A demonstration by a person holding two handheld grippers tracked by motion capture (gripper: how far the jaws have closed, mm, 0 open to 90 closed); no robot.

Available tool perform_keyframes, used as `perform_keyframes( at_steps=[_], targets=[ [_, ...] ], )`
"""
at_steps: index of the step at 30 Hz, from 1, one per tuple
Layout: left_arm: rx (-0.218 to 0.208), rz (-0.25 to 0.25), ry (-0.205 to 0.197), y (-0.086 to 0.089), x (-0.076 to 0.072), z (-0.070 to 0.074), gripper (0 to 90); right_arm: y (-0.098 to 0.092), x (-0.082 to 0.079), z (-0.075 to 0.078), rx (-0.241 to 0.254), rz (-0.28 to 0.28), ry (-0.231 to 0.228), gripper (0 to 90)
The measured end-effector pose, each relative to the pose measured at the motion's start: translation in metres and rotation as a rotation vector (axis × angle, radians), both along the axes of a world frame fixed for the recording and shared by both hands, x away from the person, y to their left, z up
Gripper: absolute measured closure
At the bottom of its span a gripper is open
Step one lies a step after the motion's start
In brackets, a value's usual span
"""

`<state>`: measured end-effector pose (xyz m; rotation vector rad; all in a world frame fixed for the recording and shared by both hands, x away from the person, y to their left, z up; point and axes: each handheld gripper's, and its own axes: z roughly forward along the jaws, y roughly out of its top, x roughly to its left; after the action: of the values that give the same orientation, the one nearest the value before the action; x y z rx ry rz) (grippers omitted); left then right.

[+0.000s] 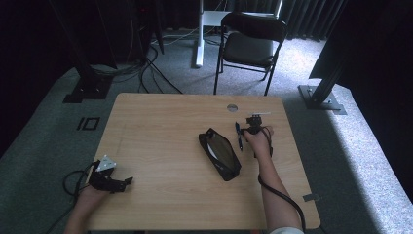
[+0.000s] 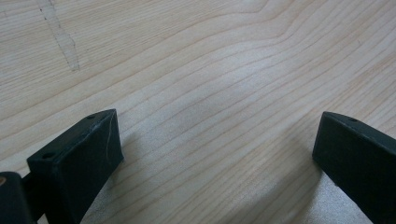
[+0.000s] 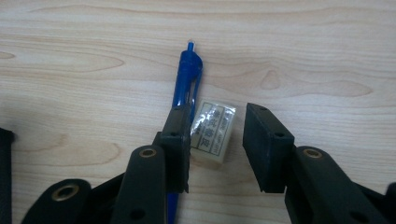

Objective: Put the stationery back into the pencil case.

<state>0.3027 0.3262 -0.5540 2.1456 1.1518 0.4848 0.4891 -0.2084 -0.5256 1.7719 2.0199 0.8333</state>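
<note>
Your right gripper (image 3: 215,140) part open around an eraser (image 3: 212,133), blue pen (image 3: 187,79) lying alongside, tip pointing away, left gripper (image 2: 215,154) spread wide over bare counter (image 2: 210,70)

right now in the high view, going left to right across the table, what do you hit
left gripper → pencil case → blue pen → right gripper

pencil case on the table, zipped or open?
Open. In the high view the black pencil case lies flat with its mouth spread, showing a pale interior. What is inside cannot be made out.
</note>
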Motion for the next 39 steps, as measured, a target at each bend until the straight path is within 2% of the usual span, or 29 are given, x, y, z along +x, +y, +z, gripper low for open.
perform_keyframes(
  at_steps=[2, 5, 9, 10, 13, 15, 24, 25, 32, 33, 34, 39],
  targets=[
    [0.0, 0.0, 0.0, 0.0, 0.0, 0.0, 1.6, 0.0, 0.001, -0.001, 0.011, -0.007, 0.001, 61.1],
    [0.0, 0.0, 0.0, 0.0, 0.0, 0.0, 1.6, 0.002, 0.003, -0.001, -0.004, -0.002, 0.003, 61.1],
    [0.0, 0.0, 0.0, 0.0, 0.0, 0.0, 1.6, 0.002, 0.004, -0.002, 0.002, -0.001, 0.013, 61.1],
    [0.0, 0.0, 0.0, 0.0, 0.0, 0.0, 1.6, 0.002, 0.004, -0.005, -0.004, -0.003, 0.032, 66.0],
    [0.0, 0.0, 0.0, 0.0, 0.0, 0.0, 1.6, 0.002, 0.004, -0.007, 0.002, -0.007, 0.034, 67.5],
    [0.0, 0.0, 0.0, 0.0, 0.0, 0.0, 1.6, 0.001, 0.003, -0.005, -0.011, -0.008, 0.045, 68.0],
    [0.0, 0.0, 0.0, 0.0, 0.0, 0.0, 1.6, -0.006, -0.006, 0.014, -0.003, -0.001, 0.033, 68.1],
    [0.0, 0.0, 0.0, 0.0, 0.0, 0.0, 1.6, -0.004, -0.012, 0.023, 0.009, 0.022, 0.023, 68.1],
    [0.0, 0.0, 0.0, 0.0, 0.0, 0.0, 1.6, 0.01, -0.032, 0.048, 0.041, 0.106, -0.048, 68.2],
    [0.0, 0.0, 0.0, 0.0, 0.0, 0.0, 1.6, 0.01, -0.032, 0.048, 0.041, 0.106, -0.048, 68.2],
    [0.0, 0.0, 0.0, 0.0, 0.0, 0.0, 1.6, 0.017, -0.039, 0.055, 0.042, 0.14, -0.064, 68.2],
    [0.0, 0.0, 0.0, 0.0, 0.0, 0.0, 1.6, 0.036, -0.057, 0.07, 0.065, 0.22, -0.091, 68.3]
  ],
)
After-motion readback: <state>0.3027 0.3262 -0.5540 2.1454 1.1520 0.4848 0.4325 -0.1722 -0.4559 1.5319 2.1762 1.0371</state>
